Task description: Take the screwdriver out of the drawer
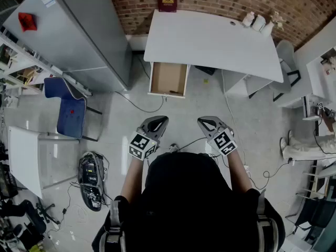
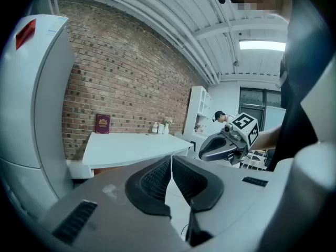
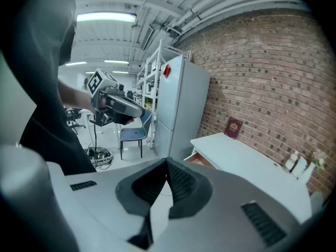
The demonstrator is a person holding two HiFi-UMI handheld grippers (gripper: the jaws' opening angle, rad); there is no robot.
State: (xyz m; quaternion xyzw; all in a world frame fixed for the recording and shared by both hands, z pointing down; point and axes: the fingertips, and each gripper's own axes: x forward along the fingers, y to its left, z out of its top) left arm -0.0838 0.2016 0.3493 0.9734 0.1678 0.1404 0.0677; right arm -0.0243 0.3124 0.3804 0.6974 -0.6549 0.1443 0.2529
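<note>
An open wooden drawer (image 1: pixel 168 77) hangs out from under the white desk (image 1: pixel 210 38), far ahead of me. A thin dark thing (image 1: pixel 174 92) lies by the drawer's front wall; it is too small to tell whether it is the screwdriver. My left gripper (image 1: pixel 160 121) and right gripper (image 1: pixel 205 122) are held side by side over the floor, well short of the drawer, both shut and empty. In the left gripper view the pads (image 2: pixel 157 178) meet at the tips, with the right gripper (image 2: pixel 226 145) beside them. The right gripper view shows its pads (image 3: pixel 181 182) together too, and the drawer (image 3: pixel 202 160) beyond.
A grey fridge (image 1: pixel 79 30) stands left of the desk, with a blue chair (image 1: pixel 65 109) and a white table (image 1: pixel 29 156) nearer me. Cables (image 1: pixel 131 101) run over the floor. A red book (image 1: pixel 167 0) and white bottles (image 1: pixel 254 21) sit on the desk. A person's legs (image 1: pixel 307 147) show at right.
</note>
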